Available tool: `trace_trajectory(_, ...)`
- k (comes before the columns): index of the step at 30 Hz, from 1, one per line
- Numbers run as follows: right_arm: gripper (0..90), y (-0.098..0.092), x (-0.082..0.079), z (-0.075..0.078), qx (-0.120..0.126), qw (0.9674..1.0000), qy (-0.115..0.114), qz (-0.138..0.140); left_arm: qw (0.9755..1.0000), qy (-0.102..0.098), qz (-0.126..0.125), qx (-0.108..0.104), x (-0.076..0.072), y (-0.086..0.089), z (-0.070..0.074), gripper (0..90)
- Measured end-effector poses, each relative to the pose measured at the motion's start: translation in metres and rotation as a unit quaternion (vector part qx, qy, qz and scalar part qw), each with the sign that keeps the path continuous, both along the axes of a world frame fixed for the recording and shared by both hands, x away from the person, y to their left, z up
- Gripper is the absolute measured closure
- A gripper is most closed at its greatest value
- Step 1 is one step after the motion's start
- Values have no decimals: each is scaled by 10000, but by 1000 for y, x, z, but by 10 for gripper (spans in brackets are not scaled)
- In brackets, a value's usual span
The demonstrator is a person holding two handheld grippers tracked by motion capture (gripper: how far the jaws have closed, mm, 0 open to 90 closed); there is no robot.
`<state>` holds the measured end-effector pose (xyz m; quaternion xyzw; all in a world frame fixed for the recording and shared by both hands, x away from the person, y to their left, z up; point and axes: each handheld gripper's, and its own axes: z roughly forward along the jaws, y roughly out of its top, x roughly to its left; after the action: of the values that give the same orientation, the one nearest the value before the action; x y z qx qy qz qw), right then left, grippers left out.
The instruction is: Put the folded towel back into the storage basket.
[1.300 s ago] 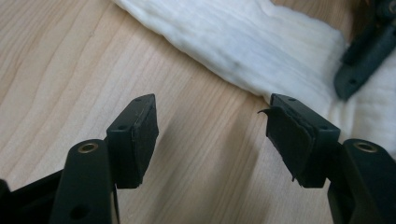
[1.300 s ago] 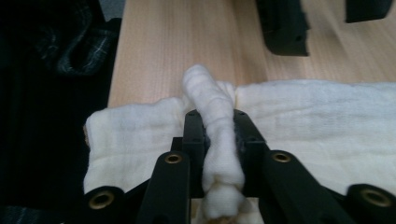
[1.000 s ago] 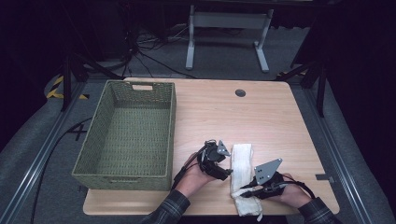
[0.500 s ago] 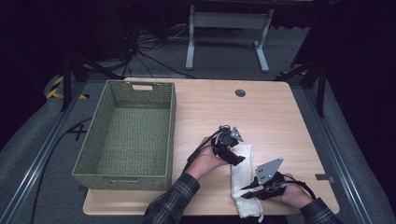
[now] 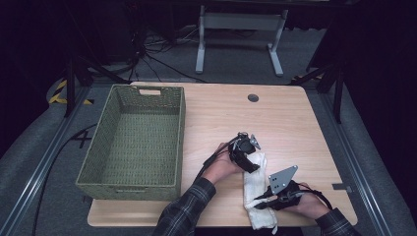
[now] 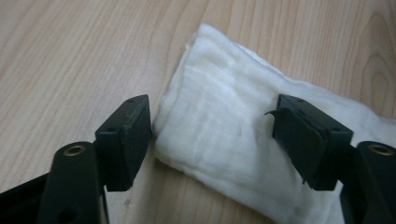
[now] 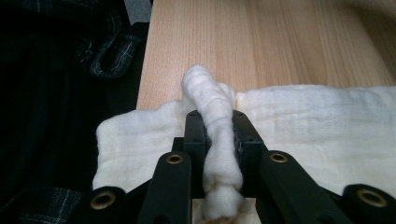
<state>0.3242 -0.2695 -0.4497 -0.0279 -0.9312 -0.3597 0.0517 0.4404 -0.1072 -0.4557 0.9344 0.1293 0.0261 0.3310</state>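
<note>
1. The right gripper [image 7: 217, 135] has its jaws pinched tight on a bunched ridge of the white cloth [image 5: 255, 189], at the cloth's near end.
2. The left gripper [image 6: 212, 135] holds its jaws spread astride the cloth's far end; they have just been closing a little, and the pads are not pressing on the cloth.
3. Since a second ago, the left gripper has moved from beside the cloth to over that end; the right has stayed put.
4. The cloth is soft, gauzy, folded into a long strip, lying on the smooth pale wooden table [image 5: 295, 123], well to the right of the woven green basket [image 5: 98, 162].
</note>
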Motion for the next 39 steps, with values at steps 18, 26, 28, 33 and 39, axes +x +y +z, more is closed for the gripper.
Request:
trace_trajectory(18,799,-9,10,7,261,9989,198,-350,9995,26,-162,-275,-10,12,7,789)
trace_trajectory(26,800,-9,21,18,314,9979,138,-548,9981,-251,-99,-556,-16,25,29,788)
trace_trajectory(28,799,-7,24,21,346,9977,119,-569,9978,-273,-34,-608,-18,28,33,789)
trace_trajectory(33,799,-5,32,31,422,9970,91,-639,9973,-244,-12,-696,-19,36,50,788)
trace_trajectory(39,798,0,42,47,462,9963,28,-718,9962,-260,122,-827,-19,46,67,788)
